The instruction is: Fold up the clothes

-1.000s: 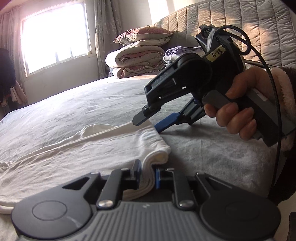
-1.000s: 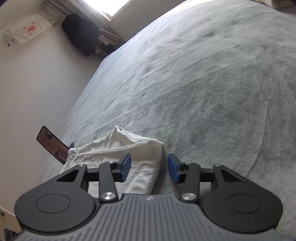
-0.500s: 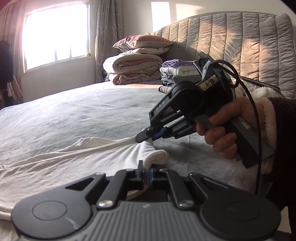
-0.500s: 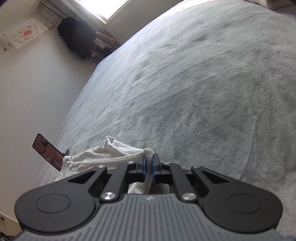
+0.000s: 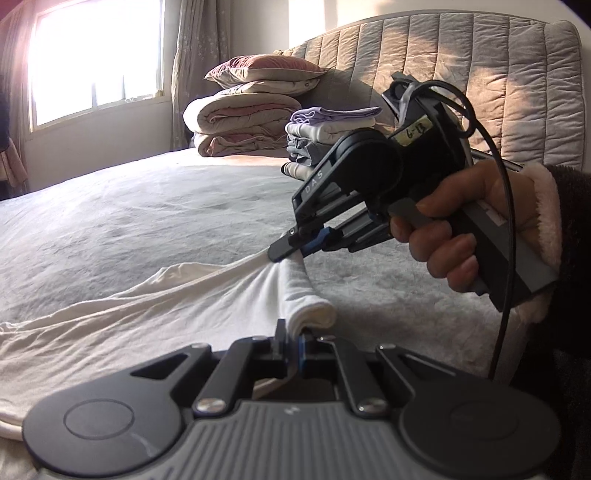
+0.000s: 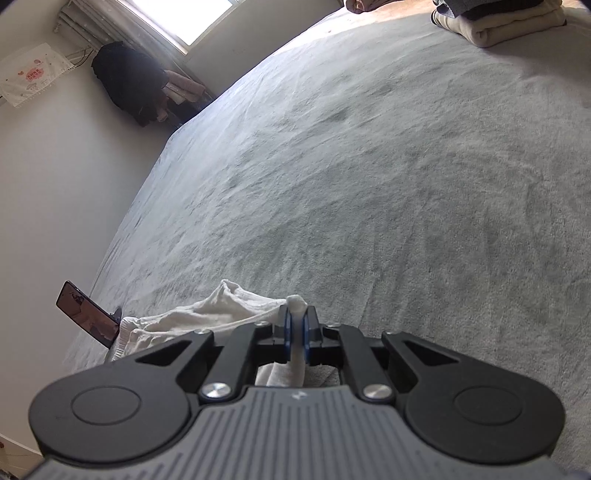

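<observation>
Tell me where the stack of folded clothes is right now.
In the left wrist view the stack of folded clothes sits at the head of the bed, against the quilted headboard, right of the piled duvets.

Right gripper (image 6: 296, 332) is clamped tight on a fold of the white garment (image 6: 221, 310), blue pads pinching the cloth with a small tuft poking up above the fingertips; the rest of the garment trails off bunched to the left, lying on the grey bedspread (image 6: 388, 184). A dark phone (image 6: 86, 314) stands propped and tilted near the bed's left edge, just beside the garment's far end; folded cream clothes (image 6: 509, 22) sit at the far top right, and dark clothing (image 6: 129, 81) hangs by the window.
</observation>
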`<state>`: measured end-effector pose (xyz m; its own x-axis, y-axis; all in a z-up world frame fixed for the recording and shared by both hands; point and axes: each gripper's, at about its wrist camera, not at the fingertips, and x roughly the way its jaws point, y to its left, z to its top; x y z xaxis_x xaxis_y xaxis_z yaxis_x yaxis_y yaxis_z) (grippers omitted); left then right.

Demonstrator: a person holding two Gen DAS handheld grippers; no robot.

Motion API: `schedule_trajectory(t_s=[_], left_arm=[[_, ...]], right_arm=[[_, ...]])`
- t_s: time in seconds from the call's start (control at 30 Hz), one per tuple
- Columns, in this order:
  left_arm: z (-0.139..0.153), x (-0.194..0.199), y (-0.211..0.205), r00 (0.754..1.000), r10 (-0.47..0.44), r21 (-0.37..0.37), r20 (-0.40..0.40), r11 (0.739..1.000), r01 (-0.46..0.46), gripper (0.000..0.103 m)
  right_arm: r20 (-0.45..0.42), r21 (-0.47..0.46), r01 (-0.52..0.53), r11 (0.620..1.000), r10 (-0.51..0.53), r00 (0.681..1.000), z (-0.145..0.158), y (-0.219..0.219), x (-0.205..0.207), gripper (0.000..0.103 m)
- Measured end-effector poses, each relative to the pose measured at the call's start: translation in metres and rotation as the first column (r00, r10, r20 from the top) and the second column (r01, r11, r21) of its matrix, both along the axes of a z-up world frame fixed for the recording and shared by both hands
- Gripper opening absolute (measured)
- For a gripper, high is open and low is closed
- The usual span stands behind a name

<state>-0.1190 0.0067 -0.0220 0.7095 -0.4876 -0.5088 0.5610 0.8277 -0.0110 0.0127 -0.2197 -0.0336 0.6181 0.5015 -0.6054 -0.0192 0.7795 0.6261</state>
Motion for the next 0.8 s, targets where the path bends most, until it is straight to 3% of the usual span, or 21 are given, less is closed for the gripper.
schedule_trajectory(t_s=[0.13, 0.3, 0.53, 0.67, 0.8], left_arm=[[0.006, 0.001, 0.018, 0.993, 0.095, -0.107, -0.063, 0.989, -0.102, 0.004], [0.010, -0.001, 0.047, 0.970, 0.218, -0.296, -0.110, 0.924, -0.242, 0.004], [0.015, 0.013, 0.096, 0.911, 0.377, -0.457, -0.165, 0.790, -0.410, 0.004], [0.007, 0.017, 0.129, 0.858, 0.468, -0.510, -0.211, 0.696, -0.506, 0.004], [-0.007, 0.020, 0.164, 0.787, 0.551, -0.529, -0.278, 0.596, -0.604, 0.004]], right_arm=[[-0.009, -0.015, -0.036, 0.999, 0.035, 0.999, 0.010, 0.011, 0.006, 0.008], [-0.021, 0.014, -0.081, 0.997, 0.081, 0.996, 0.028, 0.034, 0.020, 0.008], [-0.012, 0.048, -0.133, 0.990, 0.134, 0.991, 0.048, 0.076, 0.050, 0.008], [-0.001, 0.050, -0.172, 0.984, 0.172, 0.985, 0.048, 0.113, 0.071, 0.008], [0.004, 0.047, -0.229, 0.972, 0.229, 0.974, 0.042, 0.159, 0.088, 0.008]])
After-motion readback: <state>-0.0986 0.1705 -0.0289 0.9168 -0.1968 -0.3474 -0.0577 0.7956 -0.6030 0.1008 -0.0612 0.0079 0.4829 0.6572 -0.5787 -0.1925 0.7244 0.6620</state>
